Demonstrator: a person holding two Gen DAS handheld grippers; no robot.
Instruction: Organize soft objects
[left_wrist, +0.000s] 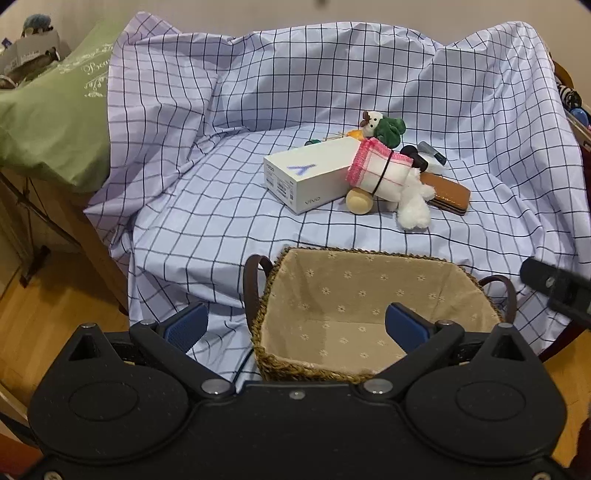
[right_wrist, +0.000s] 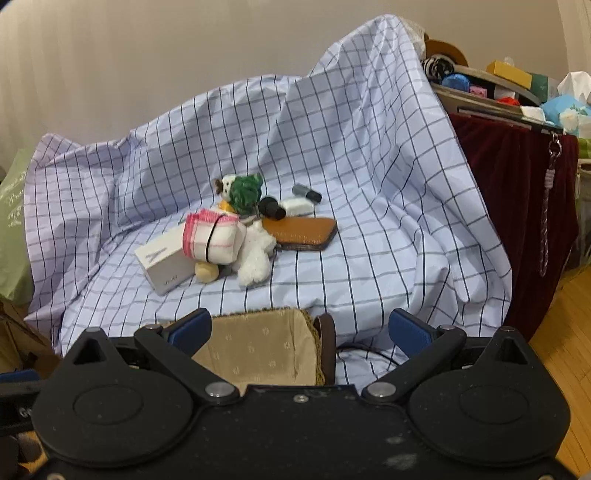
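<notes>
A pile lies mid-cloth: a white plush toy (left_wrist: 412, 205) (right_wrist: 255, 254), a pink-edged folded cloth (left_wrist: 376, 170) (right_wrist: 212, 236) bound by a black band, and a small plush with a green scarf (left_wrist: 382, 127) (right_wrist: 242, 190). A lined wicker basket (left_wrist: 365, 310) (right_wrist: 258, 347) stands in front, nothing inside it. My left gripper (left_wrist: 295, 326) hovers open over the basket's near rim. My right gripper (right_wrist: 301, 330) is open too, low at the basket's right handle. The pile is well beyond both grippers.
A white phone box (left_wrist: 306, 177) (right_wrist: 164, 260), a wooden ball (left_wrist: 358, 201), a brown leather case (left_wrist: 448, 194) (right_wrist: 301, 230) and small dark tubes (right_wrist: 306, 194) share the pile. Checked sheet (left_wrist: 221, 203) covers the surface. Green cushion (left_wrist: 55, 122) left; cluttered shelf (right_wrist: 509, 96) right.
</notes>
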